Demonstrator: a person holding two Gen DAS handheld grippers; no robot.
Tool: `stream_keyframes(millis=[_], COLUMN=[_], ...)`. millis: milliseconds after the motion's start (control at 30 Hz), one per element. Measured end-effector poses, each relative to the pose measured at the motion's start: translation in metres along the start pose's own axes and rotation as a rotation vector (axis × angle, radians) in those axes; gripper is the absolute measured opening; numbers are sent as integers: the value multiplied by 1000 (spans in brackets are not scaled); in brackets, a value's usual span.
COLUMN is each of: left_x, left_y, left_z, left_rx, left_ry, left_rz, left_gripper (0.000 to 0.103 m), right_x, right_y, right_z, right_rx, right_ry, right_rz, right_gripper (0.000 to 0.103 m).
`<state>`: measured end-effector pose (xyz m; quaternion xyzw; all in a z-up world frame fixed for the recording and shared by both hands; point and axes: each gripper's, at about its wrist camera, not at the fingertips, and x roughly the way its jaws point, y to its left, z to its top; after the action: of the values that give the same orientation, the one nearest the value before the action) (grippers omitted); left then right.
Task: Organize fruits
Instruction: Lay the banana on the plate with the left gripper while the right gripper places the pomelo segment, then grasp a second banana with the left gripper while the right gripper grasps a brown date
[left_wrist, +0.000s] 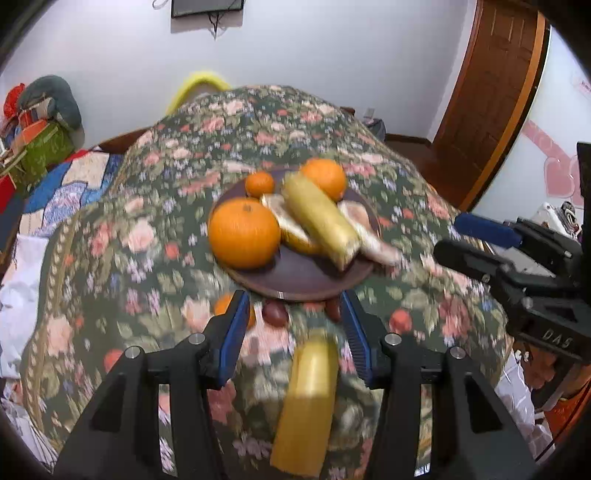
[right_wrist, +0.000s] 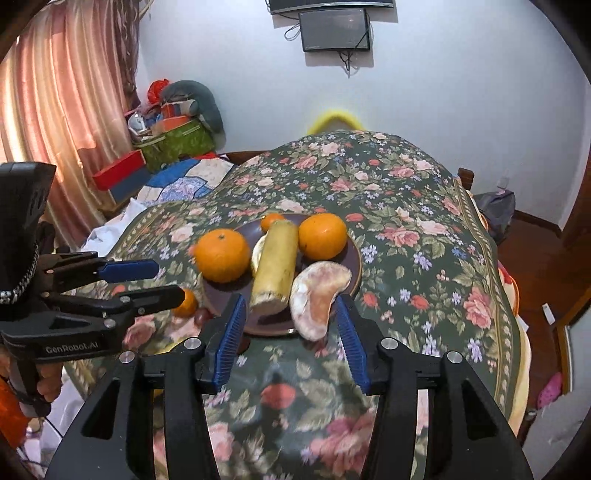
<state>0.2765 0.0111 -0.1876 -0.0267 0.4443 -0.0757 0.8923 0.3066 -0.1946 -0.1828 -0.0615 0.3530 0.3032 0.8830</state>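
A dark brown plate (left_wrist: 295, 273) (right_wrist: 352, 254) sits on the floral tablecloth. It holds two big oranges (left_wrist: 243, 232) (right_wrist: 323, 236), a small orange (left_wrist: 259, 184), a yellow cane piece (left_wrist: 319, 218) (right_wrist: 275, 266) and pomelo segments (right_wrist: 317, 295). Off the plate lie another yellow piece (left_wrist: 308, 402), a small orange (left_wrist: 223, 306) (right_wrist: 186, 302) and two dark red fruits (left_wrist: 275, 314). My left gripper (left_wrist: 295, 321) is open and empty, above the loose yellow piece. My right gripper (right_wrist: 290, 321) is open and empty at the plate's near rim.
The floral-covered table (right_wrist: 406, 221) drops off at its edges. A bed with a quilt (right_wrist: 184, 181) and boxes (right_wrist: 173, 140) lies to the left. A wooden door (left_wrist: 491, 92) is at the right. A screen (right_wrist: 334, 29) hangs on the wall.
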Motion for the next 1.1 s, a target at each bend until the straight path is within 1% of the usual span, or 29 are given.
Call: stream_keyframes(millis=[200,333,500,667,867,1000,1100], left_x=[18,27,39,39,28,20,14], left_y=[-3,-8,-10,-6,12,24,31], left_z=[-25,-36,-42,-41,-42,-41,-40], left_rx=[-3,7,11,-6,-51,-80,-89], left_ry=[75,104,126,112,88,64,45], left_rz=[-18,-27,-29,-47,-70,-72,-58], left_gripper=[50,50,40,38,35,35,35], right_x=[-1,3,11,21,40,56,65], right_y=[5,6,6,11,20,27,30], right_z=[-13,-21,-30,-36,-38,-38,-36], right_rx=[-3,1,10,10,-4,-9,-6], right_ry=[24,44,75,103,139,169,180], right_rz=[-4,-4,0,16,35,53,68], right_gripper=[47,47,47,47,47,47,47])
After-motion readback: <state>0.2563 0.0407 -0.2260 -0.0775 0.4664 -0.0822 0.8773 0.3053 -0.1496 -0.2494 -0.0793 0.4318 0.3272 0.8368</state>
